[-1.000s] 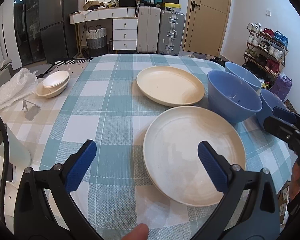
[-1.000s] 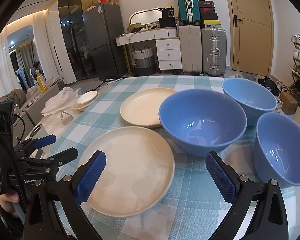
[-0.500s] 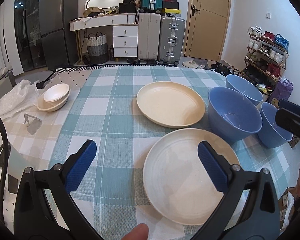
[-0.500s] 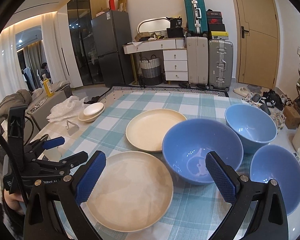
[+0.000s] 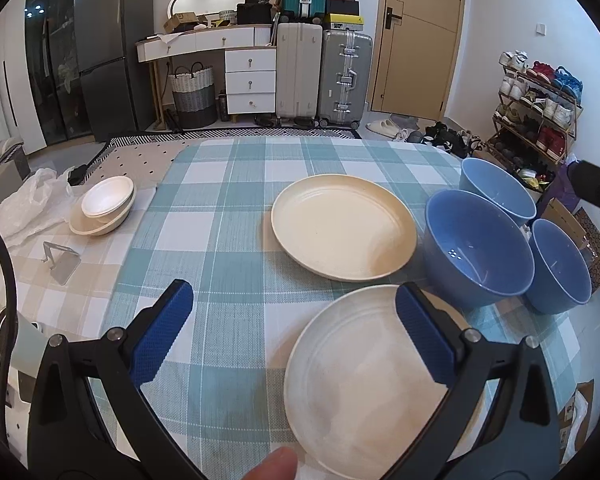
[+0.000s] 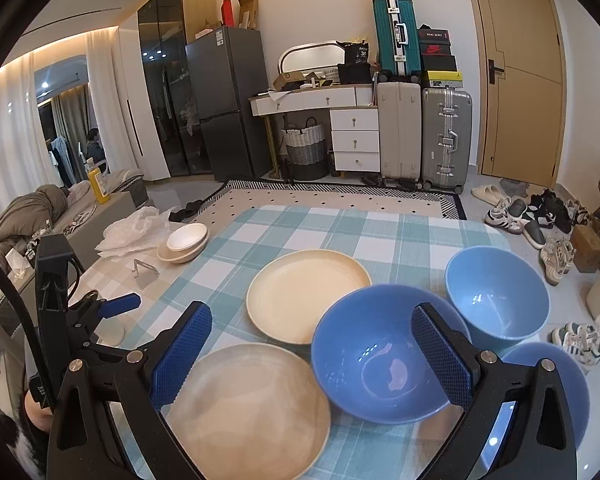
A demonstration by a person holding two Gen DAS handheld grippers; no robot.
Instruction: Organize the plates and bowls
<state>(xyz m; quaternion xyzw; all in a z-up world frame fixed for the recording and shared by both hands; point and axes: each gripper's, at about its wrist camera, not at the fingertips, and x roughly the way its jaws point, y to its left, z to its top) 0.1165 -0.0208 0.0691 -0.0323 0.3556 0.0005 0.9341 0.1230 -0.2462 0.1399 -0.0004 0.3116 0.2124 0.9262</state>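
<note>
Two cream plates lie on the checked tablecloth: a near plate and a far plate. Three blue bowls stand to their right: a middle bowl, a far bowl and a near bowl. My left gripper hangs open above the near plate's left side, holding nothing. Open too, my right gripper hovers above the middle bowl and near plate, empty. The left gripper also shows at the left of the right wrist view.
Small white bowls are stacked at the table's far left, beside a crumpled plastic bag and a metal stand. A shoe rack and floor shoes lie right of the table. Suitcases line the back wall.
Both grippers have risen and drawn back, so the plates and bowls look smaller and farther away. Nothing on the table has moved; both grippers stay open.
</note>
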